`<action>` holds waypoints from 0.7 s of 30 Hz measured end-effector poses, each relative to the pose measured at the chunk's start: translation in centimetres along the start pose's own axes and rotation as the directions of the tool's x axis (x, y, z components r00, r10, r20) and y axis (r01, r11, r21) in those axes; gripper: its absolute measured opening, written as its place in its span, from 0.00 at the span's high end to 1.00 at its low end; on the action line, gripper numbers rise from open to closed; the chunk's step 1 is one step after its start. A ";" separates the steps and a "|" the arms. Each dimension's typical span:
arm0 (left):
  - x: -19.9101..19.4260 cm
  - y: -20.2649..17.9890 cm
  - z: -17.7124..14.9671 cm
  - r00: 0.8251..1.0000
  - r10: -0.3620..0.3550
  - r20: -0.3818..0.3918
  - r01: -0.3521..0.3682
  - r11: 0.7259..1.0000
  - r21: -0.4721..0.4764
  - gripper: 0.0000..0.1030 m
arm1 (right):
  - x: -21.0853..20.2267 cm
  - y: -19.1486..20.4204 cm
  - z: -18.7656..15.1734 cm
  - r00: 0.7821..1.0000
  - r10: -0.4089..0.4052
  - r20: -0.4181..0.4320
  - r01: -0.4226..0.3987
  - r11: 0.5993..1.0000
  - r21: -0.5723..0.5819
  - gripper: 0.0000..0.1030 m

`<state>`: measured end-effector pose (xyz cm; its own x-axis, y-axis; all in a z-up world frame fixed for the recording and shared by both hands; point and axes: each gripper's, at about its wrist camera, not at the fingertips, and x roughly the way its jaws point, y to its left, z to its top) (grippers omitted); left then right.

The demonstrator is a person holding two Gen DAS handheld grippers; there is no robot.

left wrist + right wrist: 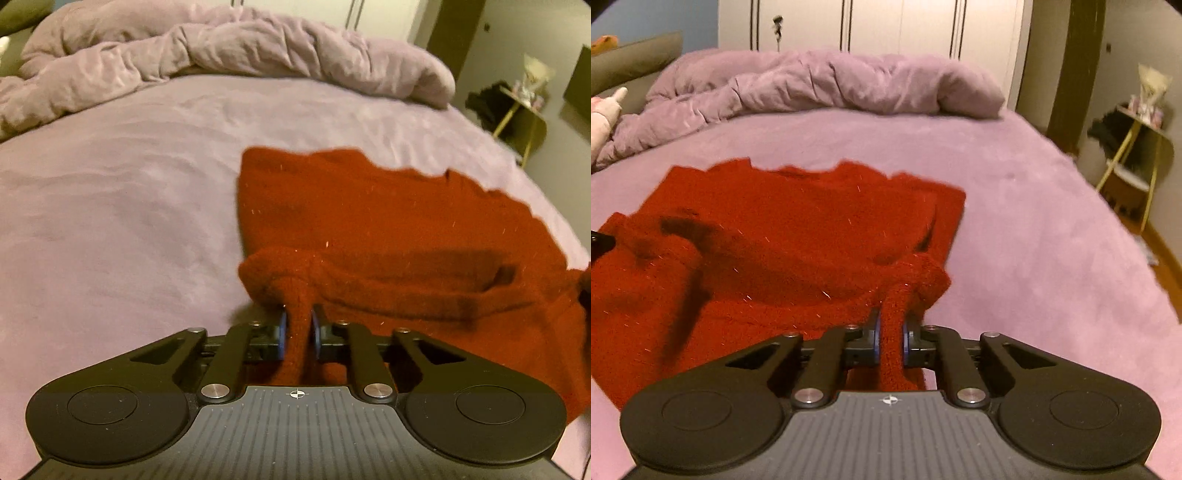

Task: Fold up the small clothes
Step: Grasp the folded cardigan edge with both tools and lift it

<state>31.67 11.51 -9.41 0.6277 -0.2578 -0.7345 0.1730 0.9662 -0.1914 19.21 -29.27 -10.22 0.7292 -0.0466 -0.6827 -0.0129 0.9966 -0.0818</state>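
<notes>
The bed (110, 221) fills most of both views, and it is covered with a lilac sheet (1034, 221). A crumpled lilac duvet (221, 48) lies along its far side, from about 10 o'clock to 1 o'clock in the left wrist view. Behind the duvet, at 12 o'clock in the right wrist view, stands a white wardrobe (886, 26). At 3 o'clock in the same view there is a small side table (1137, 147) with thin yellow legs, beside the bed. The red knitted garment (388, 229) lies spread on the sheet, near the front edge of the bed; in the left wrist view it goes from the centre toward 4 o'clock, and in the right wrist view (775, 229) from the centre toward 8 o'clock. Its near edge is lifted and bunched at two corners. The left gripper (298, 325) is clenched on the near left corner of the garment, and a strip of red knit passes between its blue pads (282, 332). The right gripper (891, 332) pinches the near right corner in the same way.
</notes>
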 end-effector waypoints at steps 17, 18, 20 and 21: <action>-8.9 -0.5 8.5 0.955 -0.068 0.290 0.082 0.996 -0.035 0.88 | -4.6 -0.5 8.4 0.960 -0.056 0.274 0.054 0.998 0.014 0.93; -8.1 -0.8 9.1 0.955 -0.055 0.291 0.068 0.997 -0.034 0.88 | -3.7 -0.3 8.8 0.960 -0.077 0.268 0.076 0.997 0.014 0.93; -6.7 -1.3 10.0 0.956 -0.034 0.293 0.045 0.999 -0.028 0.88 | -1.7 -0.3 9.9 0.961 -0.114 0.251 0.110 0.994 0.027 0.93; -5.8 -1.5 10.6 0.956 -0.022 0.294 0.032 0.999 -0.029 0.88 | -0.7 -0.3 10.4 0.962 -0.129 0.242 0.125 0.992 0.032 0.93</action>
<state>35.82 11.46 1.97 0.8191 -0.2697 -0.5063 0.1709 0.9572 -0.2334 25.81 -28.82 -2.18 0.8684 -0.1570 -0.4703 0.1004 0.9846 -0.1433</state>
